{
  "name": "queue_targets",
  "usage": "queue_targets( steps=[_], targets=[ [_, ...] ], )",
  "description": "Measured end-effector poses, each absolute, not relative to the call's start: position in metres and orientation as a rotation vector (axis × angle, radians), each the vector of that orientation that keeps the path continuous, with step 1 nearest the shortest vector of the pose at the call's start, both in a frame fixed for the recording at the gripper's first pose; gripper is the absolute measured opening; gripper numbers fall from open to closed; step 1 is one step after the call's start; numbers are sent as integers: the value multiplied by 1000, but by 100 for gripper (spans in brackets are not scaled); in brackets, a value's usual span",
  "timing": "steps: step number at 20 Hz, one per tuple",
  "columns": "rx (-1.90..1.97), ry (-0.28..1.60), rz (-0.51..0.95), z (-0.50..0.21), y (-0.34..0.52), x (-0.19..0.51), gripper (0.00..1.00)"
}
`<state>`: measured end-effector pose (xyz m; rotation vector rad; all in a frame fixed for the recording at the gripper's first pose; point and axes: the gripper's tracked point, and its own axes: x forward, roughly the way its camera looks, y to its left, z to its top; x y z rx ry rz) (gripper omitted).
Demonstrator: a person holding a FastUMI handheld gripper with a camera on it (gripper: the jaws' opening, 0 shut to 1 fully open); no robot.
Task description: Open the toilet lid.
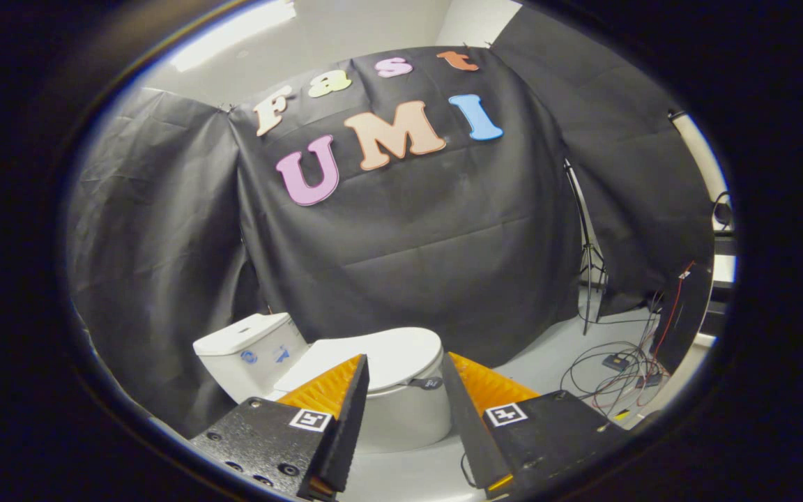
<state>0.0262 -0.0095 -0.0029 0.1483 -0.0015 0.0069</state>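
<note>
The claw (403, 362) hangs above the floor (548, 362) with its fingers spread and nothing between them. Just beyond the fingers stands a white toilet (401, 411), its lid (391, 355) down flat over the bowl and a small dark tab (428, 383) at the lid's front edge. The tank (248, 348) sits behind it, against the draped black cloth wall (408, 244). The floor is pale and smooth. Off to the toilet's side, loose cables (610, 376) lie tangled near a thin stand (588, 258).
</note>
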Motion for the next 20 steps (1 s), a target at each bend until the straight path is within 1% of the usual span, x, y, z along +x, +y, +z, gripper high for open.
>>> queue_targets(
  steps=[6, 9, 13, 20],
  targets=[
    [250, -19, 10, 9, -5, 62, 65],
    [358, -2, -22, 7, -8, 88, 65],
    [564, -8, -58, -9, -11, 125, 65],
    [914, -53, -98, -57, -18, 197, 63]
  ],
)
